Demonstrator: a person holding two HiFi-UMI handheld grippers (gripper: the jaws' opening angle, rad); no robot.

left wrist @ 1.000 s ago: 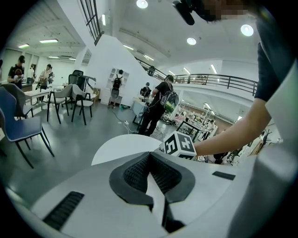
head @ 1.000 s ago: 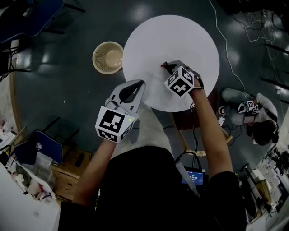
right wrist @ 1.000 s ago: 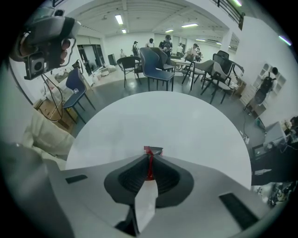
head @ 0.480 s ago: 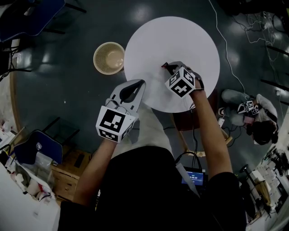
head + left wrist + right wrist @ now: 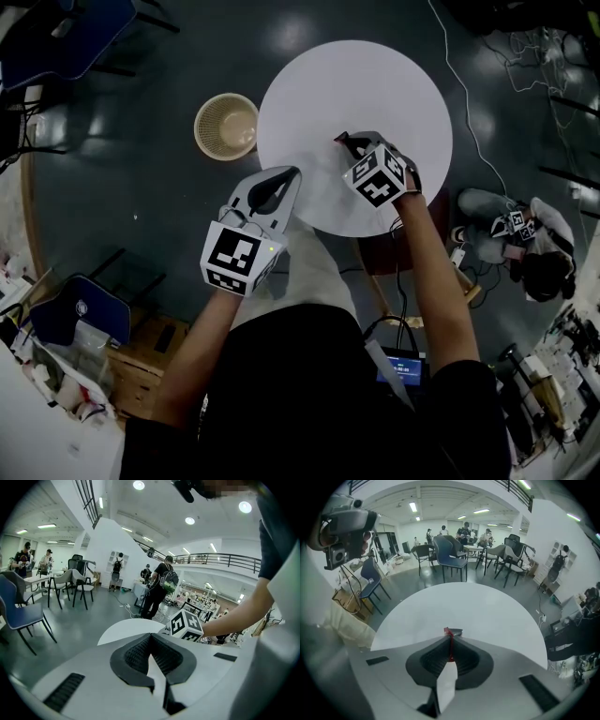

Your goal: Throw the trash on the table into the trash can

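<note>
The right gripper [image 5: 450, 641] pinches a red trash scrap [image 5: 448, 631] over the table's [image 5: 356, 84] near half. The left gripper [image 5: 151, 637], closed and empty, hovers at its near-left edge. The trash can [image 5: 226, 126] stands on open floor, left.

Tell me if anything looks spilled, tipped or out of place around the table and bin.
Nothing stands out. The bin stands upright on the floor beside the table. The tabletop shows bare except where the right tongs pinch a red scrap over it.
</note>
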